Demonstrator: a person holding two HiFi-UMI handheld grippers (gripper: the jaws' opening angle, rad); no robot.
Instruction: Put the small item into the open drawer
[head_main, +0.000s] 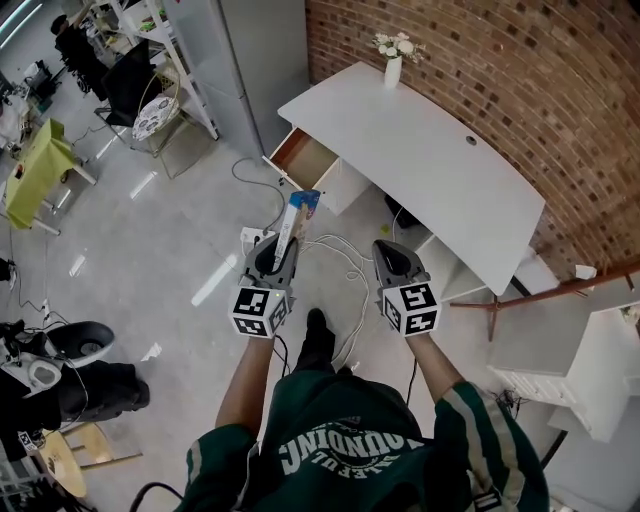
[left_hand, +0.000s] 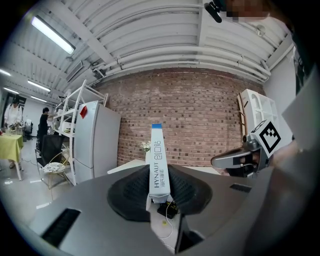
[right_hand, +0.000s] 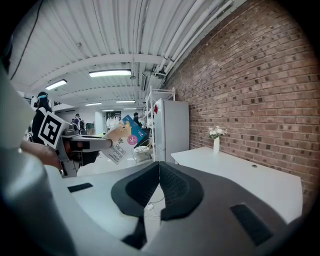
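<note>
Your left gripper (head_main: 283, 246) is clamped on the small box (head_main: 298, 214), a flat white carton with a blue end. The pads press its lower part and the rest sticks out past the jaws, pointing toward the open drawer (head_main: 300, 160). The box is in the air above the floor, well short of the drawer. The drawer is pulled out at the left end of the white bench (head_main: 420, 150), which stands against the brick wall and carries a vase of flowers (head_main: 393, 62). Your right gripper (head_main: 390, 255) is held beside the left, its jaws together with nothing between them.
</note>
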